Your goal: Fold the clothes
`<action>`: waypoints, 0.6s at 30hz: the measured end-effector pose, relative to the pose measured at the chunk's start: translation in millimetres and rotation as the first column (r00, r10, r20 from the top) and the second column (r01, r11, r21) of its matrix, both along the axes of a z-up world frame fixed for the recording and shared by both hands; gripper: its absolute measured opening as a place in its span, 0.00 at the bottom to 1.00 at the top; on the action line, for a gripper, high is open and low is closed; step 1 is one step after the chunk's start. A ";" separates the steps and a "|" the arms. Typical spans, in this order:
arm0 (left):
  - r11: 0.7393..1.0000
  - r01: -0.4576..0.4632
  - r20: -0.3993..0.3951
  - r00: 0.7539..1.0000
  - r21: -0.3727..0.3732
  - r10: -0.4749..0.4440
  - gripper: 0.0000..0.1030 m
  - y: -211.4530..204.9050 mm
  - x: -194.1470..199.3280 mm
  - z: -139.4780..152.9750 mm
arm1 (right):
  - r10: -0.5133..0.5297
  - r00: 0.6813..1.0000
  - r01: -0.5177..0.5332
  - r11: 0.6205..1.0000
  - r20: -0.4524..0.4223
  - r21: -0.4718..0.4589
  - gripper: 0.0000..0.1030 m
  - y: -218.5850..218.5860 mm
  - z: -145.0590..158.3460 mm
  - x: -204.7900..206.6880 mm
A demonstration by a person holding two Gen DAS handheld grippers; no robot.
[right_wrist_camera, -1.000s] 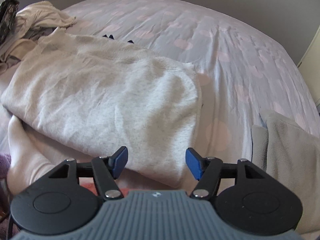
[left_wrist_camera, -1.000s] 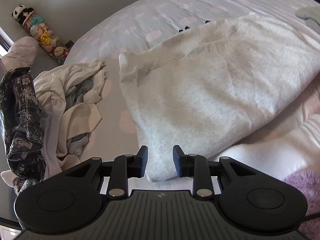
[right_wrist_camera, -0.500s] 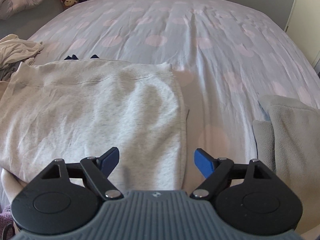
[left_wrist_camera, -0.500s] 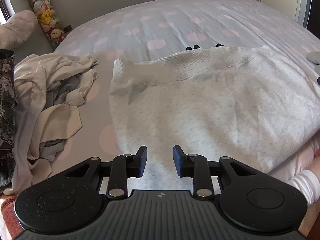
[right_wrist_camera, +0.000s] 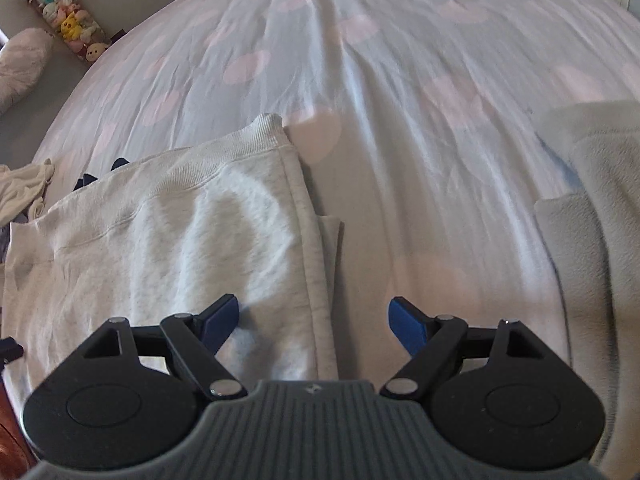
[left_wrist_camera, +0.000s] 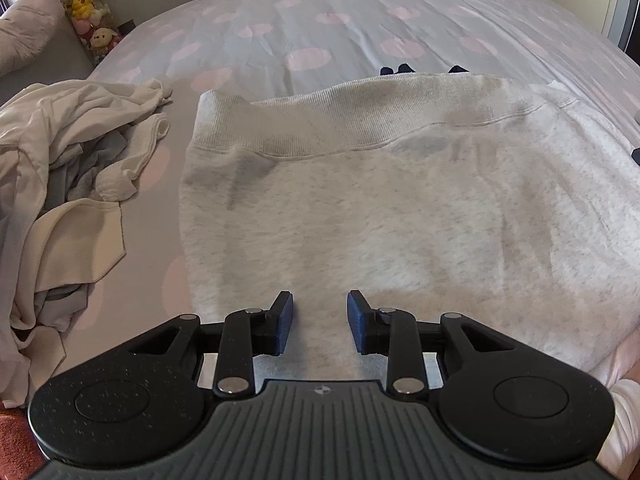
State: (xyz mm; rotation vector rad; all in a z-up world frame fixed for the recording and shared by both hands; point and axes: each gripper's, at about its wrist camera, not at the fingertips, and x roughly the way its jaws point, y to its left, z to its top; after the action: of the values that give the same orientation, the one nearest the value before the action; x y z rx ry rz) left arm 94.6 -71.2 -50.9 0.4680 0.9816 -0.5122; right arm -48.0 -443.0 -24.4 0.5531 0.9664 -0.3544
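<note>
A light grey sweatshirt [left_wrist_camera: 400,208] lies folded flat on the bed, its ribbed hem at the far side. It also shows in the right wrist view [right_wrist_camera: 168,248]. My left gripper [left_wrist_camera: 319,314] is open and empty, low over the sweatshirt's near edge. My right gripper [right_wrist_camera: 314,318] is wide open and empty, straddling the sweatshirt's right folded edge near the front. A dark print peeks out beyond the hem [left_wrist_camera: 402,69].
A pile of cream and grey clothes [left_wrist_camera: 68,184] lies left of the sweatshirt. A grey fleece item [right_wrist_camera: 596,248] lies at the right. The bed has a pale sheet with pink dots [right_wrist_camera: 400,100]. A tube of plush toys [right_wrist_camera: 64,20] stands by the wall.
Both grippers have swung to face the far side of the bed and dropped closer to the sweatshirt. The right jaws have opened wider.
</note>
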 end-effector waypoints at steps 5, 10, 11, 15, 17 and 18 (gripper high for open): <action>1.000 -0.016 -0.018 1.000 0.022 0.017 0.27 -6.7 13.0 -9.7 | -0.012 1.000 0.009 0.996 0.028 0.093 0.83 -10.1 -18.6 9.2; 0.998 -0.048 -0.031 0.998 0.044 0.049 0.28 -15.8 24.6 -20.8 | -0.027 0.998 0.016 0.983 0.054 0.185 0.83 -20.3 -37.2 18.4; 0.997 -0.056 -0.027 0.998 0.044 0.057 0.28 -16.7 24.4 -22.1 | -0.027 0.998 0.015 0.980 0.059 0.200 0.82 -21.6 -40.5 20.3; 0.995 -0.091 -0.014 0.996 0.034 0.091 0.28 -19.1 23.6 -26.1 | 0.032 0.998 -0.042 0.985 0.062 0.169 0.82 -8.3 -40.7 28.5; 0.994 -0.108 -0.015 0.994 0.018 0.109 0.28 -16.3 22.4 -25.7 | 0.061 0.997 -0.068 0.989 0.054 0.131 0.77 -2.3 -38.0 32.7; 0.993 -0.115 -0.016 0.993 0.012 0.115 0.28 -15.5 22.1 -25.3 | 0.075 0.996 -0.081 0.990 0.051 0.114 0.74 0.7 -36.7 34.6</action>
State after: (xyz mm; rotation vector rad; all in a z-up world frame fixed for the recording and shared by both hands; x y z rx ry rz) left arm 116.7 -86.6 -76.1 0.4153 1.0221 -0.4081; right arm -13.4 -442.3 -61.1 0.6249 0.9651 -0.2155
